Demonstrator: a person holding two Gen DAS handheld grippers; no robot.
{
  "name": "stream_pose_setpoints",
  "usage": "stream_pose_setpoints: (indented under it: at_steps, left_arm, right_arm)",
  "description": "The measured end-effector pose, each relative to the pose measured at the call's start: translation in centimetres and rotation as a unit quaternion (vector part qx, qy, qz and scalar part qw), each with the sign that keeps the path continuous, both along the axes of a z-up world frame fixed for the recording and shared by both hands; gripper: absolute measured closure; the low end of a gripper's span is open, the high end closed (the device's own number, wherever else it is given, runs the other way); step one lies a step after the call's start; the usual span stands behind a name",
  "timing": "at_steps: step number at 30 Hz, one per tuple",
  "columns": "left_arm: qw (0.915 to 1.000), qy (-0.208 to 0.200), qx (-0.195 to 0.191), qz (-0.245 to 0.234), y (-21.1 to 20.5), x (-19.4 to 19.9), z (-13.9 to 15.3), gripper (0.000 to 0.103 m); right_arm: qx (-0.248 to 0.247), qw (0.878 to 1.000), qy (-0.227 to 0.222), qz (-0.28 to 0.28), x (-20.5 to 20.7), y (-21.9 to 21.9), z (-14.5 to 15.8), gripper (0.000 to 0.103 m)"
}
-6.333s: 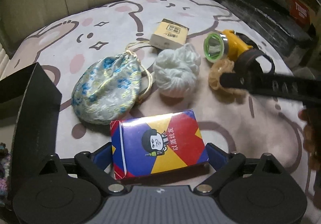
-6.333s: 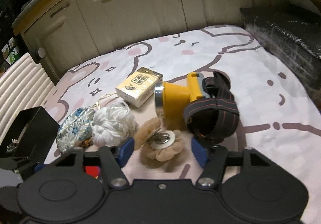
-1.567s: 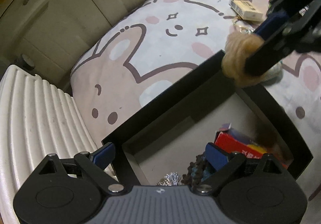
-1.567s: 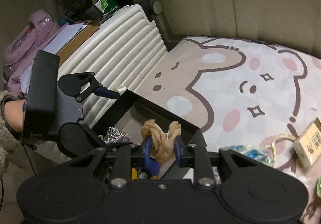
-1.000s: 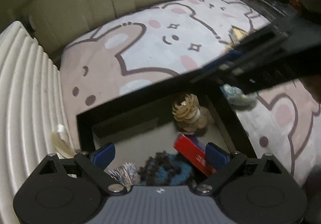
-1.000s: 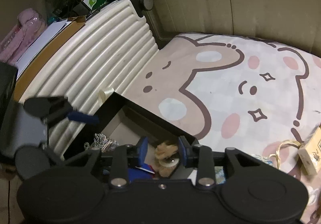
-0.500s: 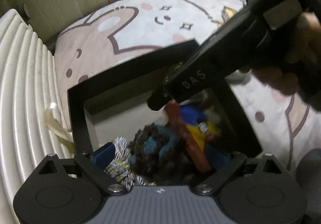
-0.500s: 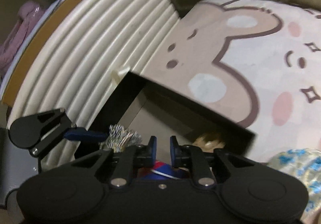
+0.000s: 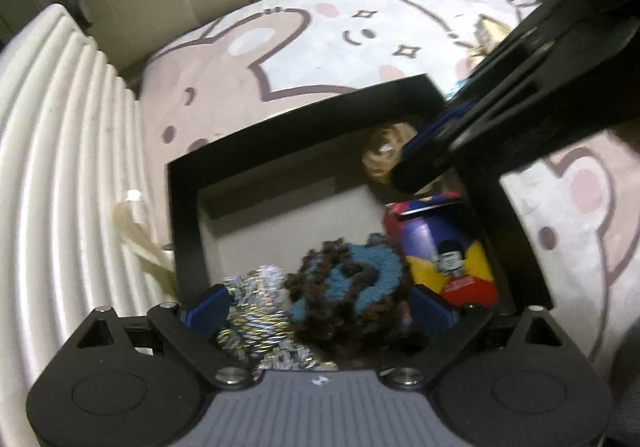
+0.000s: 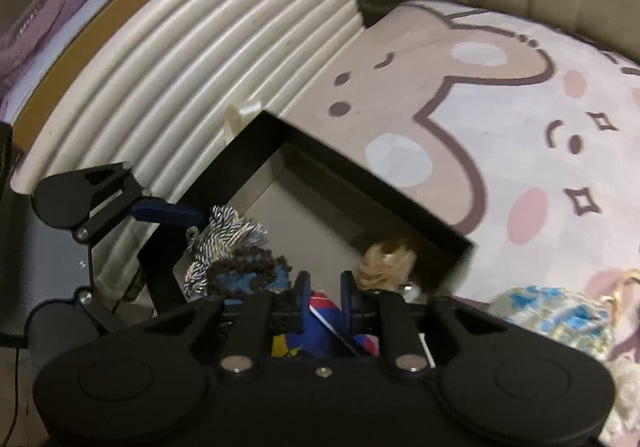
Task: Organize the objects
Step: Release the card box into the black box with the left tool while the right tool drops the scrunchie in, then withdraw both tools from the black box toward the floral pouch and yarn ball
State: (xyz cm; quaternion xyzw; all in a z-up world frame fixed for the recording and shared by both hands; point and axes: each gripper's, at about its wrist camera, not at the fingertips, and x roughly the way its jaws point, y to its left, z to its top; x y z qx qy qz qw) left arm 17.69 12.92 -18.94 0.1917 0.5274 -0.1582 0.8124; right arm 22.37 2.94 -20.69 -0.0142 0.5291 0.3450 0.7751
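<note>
A black open box sits on the bunny-print blanket. In it lie a tan scrunchie, a colourful card box, a blue-brown yarn scrunchie and a silver striped one. My left gripper is open over the box's near edge, empty. My right gripper hovers over the box with its jaws slightly apart and nothing between them; the card box shows below and the tan scrunchie lies to the right.
A white ribbed cushion borders the box on the left. A blue floral pouch lies on the blanket right of the box. A tan box lies further out on the blanket.
The right gripper let the tan scrunchie go into the box, shut, then pulled back a little with its jaws slightly parted. The left gripper stayed open over the box.
</note>
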Motion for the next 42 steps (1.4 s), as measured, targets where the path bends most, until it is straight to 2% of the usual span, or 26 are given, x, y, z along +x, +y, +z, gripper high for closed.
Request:
stream_pose_setpoints:
  at_steps: [4,7,9,11,16,20,27,32,34,42]
  left_arm:
    - [0.9994,0.019,0.028,-0.003,-0.5,-0.2,-0.9,0.007]
    - [0.9993,0.026,0.025,-0.009,-1.0,-0.4,-1.5,0.007]
    - [0.9995,0.029,0.011,0.001,-1.0,-0.3,-1.6,0.006]
    - [0.9995,0.025,0.014,0.011,-1.2,-0.5,-1.6,0.006]
    - [0.9994,0.004,-0.005,0.033,-1.4,-1.1,0.3,0.006]
    - [0.9967,-0.024,-0.03,0.072,-1.5,-1.9,2.5,0.005]
    - [0.9879,-0.048,-0.066,0.132,-1.8,-3.8,4.5,0.003]
    - [0.9809,-0.071,-0.081,0.162,-1.6,-5.1,5.7,0.001]
    - [0.9784,-0.082,-0.083,0.171,-1.6,-5.6,6.2,0.001]
    - [0.9667,-0.114,-0.104,0.204,-1.5,-6.5,7.7,0.0]
  right_arm:
    - [0.012,1.0,-0.005,-0.02,-0.3,-1.8,1.1,0.086]
    - [0.02,0.999,-0.008,-0.031,-0.6,-2.9,1.6,0.086]
    - [0.024,0.999,-0.012,-0.037,-1.0,-3.6,2.0,0.086]
    - [0.027,0.999,-0.016,-0.042,-1.4,-4.3,2.5,0.086]
    - [0.036,0.997,-0.036,-0.052,-2.4,-5.8,3.8,0.086]
    - [0.045,0.996,-0.056,-0.061,-3.6,-7.0,4.8,0.085]
    - [0.042,0.991,-0.093,-0.081,-5.8,-8.4,5.7,0.076]
    - [0.02,0.987,-0.13,-0.092,-7.6,-9.2,6.3,0.062]
    - [0.011,0.986,-0.142,-0.093,-8.3,-9.4,6.5,0.052]
    - [-0.013,0.979,-0.18,-0.094,-10.0,-10.2,7.3,0.032]
